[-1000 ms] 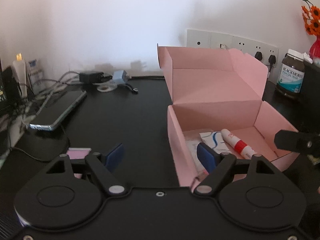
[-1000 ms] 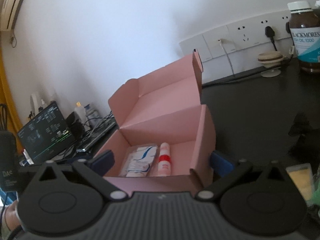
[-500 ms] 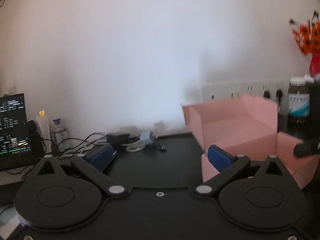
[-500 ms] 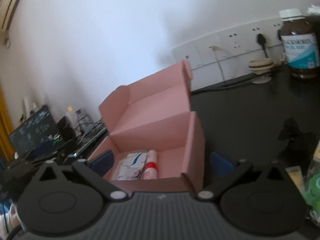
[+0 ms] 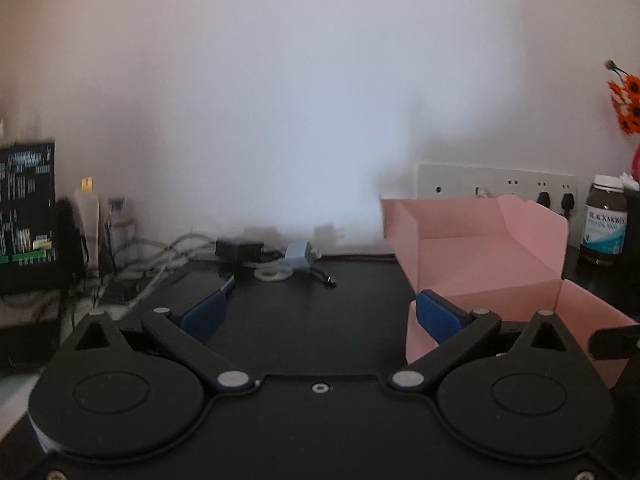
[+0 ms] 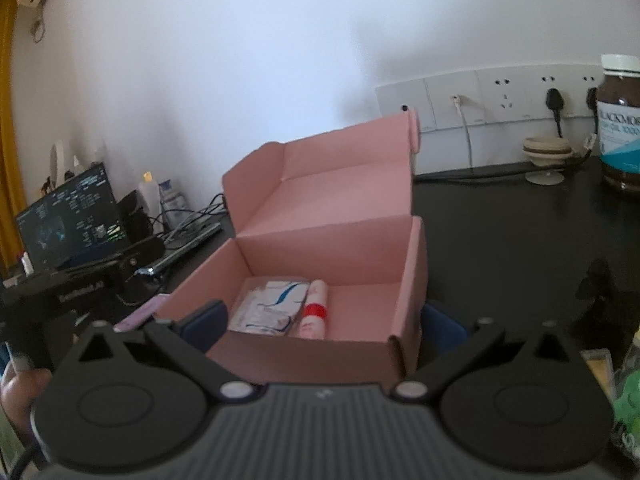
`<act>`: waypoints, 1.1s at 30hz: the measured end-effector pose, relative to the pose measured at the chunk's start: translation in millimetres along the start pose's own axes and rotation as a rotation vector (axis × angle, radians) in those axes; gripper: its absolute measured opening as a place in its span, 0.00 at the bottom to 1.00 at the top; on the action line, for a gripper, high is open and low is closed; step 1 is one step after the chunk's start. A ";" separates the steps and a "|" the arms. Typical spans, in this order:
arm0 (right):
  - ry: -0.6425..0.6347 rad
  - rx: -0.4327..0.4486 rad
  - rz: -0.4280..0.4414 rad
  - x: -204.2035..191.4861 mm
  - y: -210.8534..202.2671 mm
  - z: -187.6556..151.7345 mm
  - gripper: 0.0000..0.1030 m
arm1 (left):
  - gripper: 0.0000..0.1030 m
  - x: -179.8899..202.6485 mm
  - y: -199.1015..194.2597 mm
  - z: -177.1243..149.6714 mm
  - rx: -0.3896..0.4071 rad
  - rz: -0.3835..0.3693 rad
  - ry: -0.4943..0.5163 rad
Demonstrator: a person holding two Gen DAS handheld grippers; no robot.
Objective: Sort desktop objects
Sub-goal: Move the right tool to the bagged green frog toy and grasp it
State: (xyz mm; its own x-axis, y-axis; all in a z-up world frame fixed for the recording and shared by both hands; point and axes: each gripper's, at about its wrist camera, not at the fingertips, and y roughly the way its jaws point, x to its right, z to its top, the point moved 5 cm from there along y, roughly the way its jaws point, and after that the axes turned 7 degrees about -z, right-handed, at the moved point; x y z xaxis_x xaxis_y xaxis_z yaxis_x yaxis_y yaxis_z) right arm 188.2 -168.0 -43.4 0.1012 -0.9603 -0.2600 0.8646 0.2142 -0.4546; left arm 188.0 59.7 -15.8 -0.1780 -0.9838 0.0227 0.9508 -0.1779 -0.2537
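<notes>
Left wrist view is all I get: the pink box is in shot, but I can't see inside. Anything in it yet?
Observer: Yes. In the right wrist view, a white sachet pack lies flat on the floor of the pink box, toward the left.
Operator: Only that?
Observer: No. A tube with a red band lies right beside the pack, along its right edge.
Operator: Room left?
Observer: The right part of the box floor is bare.
</notes>
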 end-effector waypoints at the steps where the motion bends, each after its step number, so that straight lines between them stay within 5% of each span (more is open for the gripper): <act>1: 0.008 0.004 -0.005 2.2 -1.6 0.5 0.99 | 1.00 -2.4 0.9 -0.3 -0.006 0.004 -0.012; 5: -0.001 0.078 -0.024 14.5 -36.7 10.1 0.99 | 1.00 -7.1 0.9 -1.7 -0.017 0.021 -0.032; 9: -0.209 0.158 -0.170 33.8 -82.9 15.1 0.99 | 1.00 -4.2 0.6 -2.6 -0.022 0.031 -0.011; 12: -0.365 0.071 -0.294 52.8 -98.2 0.1 0.99 | 1.00 -1.6 -1.7 -2.2 -0.010 0.038 0.008; 15: -0.419 -0.046 -0.317 69.2 -104.7 -21.3 0.99 | 1.00 -1.1 -0.7 -2.2 -0.012 0.034 0.010; 19: -0.510 -0.056 -0.365 72.9 -108.7 -38.8 0.98 | 1.00 -1.3 0.7 -2.6 -0.019 0.028 0.005; 21: -0.547 -0.058 -0.373 71.7 -105.7 -44.1 0.87 | 1.00 -1.0 1.0 -3.1 -0.023 0.028 0.005; 33: -0.465 -0.104 -0.367 86.2 -77.8 -31.8 0.74 | 1.00 -4.1 7.4 -5.2 -0.065 0.029 -0.019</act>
State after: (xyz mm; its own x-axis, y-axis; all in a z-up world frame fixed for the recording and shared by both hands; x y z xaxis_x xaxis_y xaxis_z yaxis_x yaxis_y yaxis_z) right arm 114.0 -261.8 -57.6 0.0306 -0.9473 0.3188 0.8334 -0.1519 -0.5314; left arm 194.4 62.6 -22.8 -0.1447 -0.9889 0.0327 0.9371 -0.1476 -0.3164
